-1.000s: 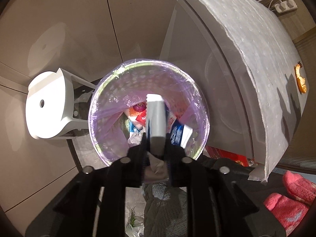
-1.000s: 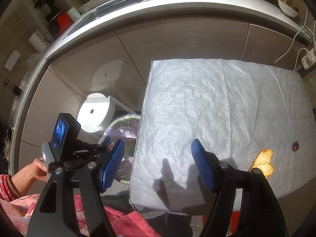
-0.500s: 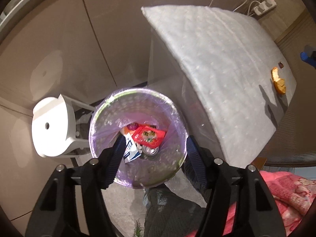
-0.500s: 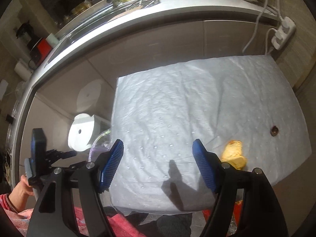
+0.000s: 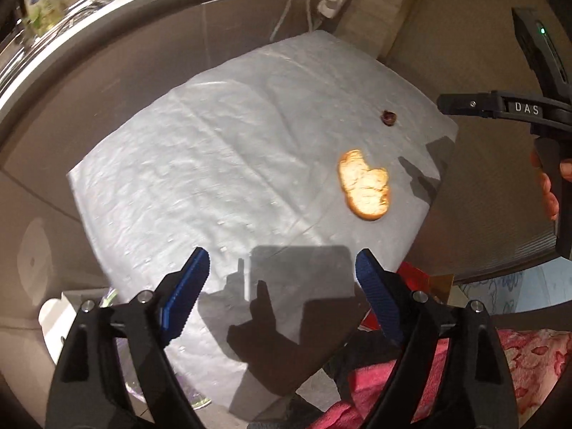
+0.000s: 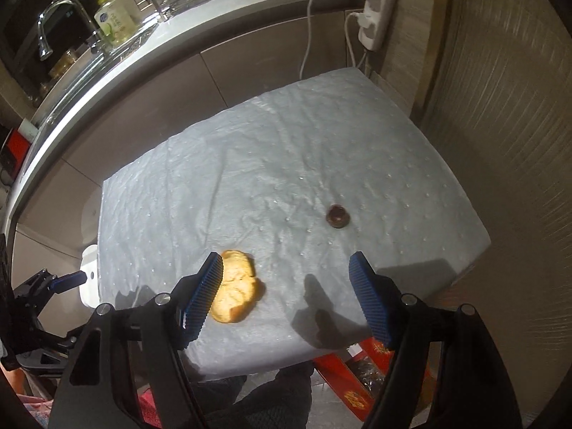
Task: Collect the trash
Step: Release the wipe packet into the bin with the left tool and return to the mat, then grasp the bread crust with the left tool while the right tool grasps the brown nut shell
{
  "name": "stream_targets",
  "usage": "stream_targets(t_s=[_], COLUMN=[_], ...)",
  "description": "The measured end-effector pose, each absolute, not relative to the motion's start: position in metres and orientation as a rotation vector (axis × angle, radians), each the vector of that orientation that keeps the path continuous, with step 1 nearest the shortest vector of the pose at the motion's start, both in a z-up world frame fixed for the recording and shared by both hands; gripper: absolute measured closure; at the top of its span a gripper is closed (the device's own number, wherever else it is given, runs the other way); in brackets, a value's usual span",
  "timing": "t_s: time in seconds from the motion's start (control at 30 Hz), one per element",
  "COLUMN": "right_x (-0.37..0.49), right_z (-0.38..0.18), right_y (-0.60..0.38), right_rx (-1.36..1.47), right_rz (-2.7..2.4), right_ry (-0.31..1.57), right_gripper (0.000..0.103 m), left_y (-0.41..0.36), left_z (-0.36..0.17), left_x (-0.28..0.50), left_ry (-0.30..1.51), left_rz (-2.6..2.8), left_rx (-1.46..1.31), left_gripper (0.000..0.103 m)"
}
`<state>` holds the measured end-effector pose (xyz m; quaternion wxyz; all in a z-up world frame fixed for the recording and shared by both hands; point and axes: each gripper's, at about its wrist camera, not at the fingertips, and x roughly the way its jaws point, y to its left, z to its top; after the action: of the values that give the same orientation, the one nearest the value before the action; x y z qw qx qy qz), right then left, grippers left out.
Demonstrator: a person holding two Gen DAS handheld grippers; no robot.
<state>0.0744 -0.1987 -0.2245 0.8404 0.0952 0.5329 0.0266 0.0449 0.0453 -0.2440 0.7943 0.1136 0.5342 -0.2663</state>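
Note:
A tan piece of bread (image 5: 365,189) lies on the white padded table cover (image 5: 221,164), with a small dark brown scrap (image 5: 388,118) beyond it. My left gripper (image 5: 282,279) is open and empty above the cover's near side. My right gripper (image 6: 286,279) is open and empty; the bread (image 6: 237,291) lies just inside its left finger, and the dark scrap (image 6: 337,215) lies farther ahead. The trash bin's rim (image 5: 111,295) barely shows at lower left of the left wrist view.
A kitchen counter with a faucet (image 6: 53,25) and a soap bottle (image 6: 112,19) runs behind the table. A power strip (image 6: 375,10) hangs on the wall. A red box (image 6: 361,368) lies on the floor under the table. A white stool (image 6: 89,279) stands left.
My left gripper opened over the bin and dropped the white carton in, then swung up and right over the table. My right gripper moved right, toward the bread.

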Motion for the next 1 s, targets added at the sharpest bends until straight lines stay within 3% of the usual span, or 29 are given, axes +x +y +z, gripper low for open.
stream_targets(t_s=[0.27,0.57,0.73,1.0], right_x=[0.072,0.069,0.07,0.071], right_z=[-0.238,-0.247,-0.247,-0.252], right_y=[-0.247,-0.277,-0.281,-0.278], right_rx=[0.226,0.248,0.26,0.274], right_rz=[0.036,0.022,0.027,0.042], right_ry=[1.16,1.176,1.17,1.171], right_gripper=[0.03,0.028,0.028,0.028], left_y=[-0.058,-0.09,-0.094,-0.087], left_z=[-0.278,-0.308,-0.313,-0.31], left_x=[0.049,0.069,0.071,0.068], left_ry=[1.171,1.216,1.23,1.185], left_rz=[-0.63,-0.577,-0.566,-0.547], left_rx=[0.364,0.409,0.415,0.442], left_gripper=[0.023,0.023,0.038,0.074])
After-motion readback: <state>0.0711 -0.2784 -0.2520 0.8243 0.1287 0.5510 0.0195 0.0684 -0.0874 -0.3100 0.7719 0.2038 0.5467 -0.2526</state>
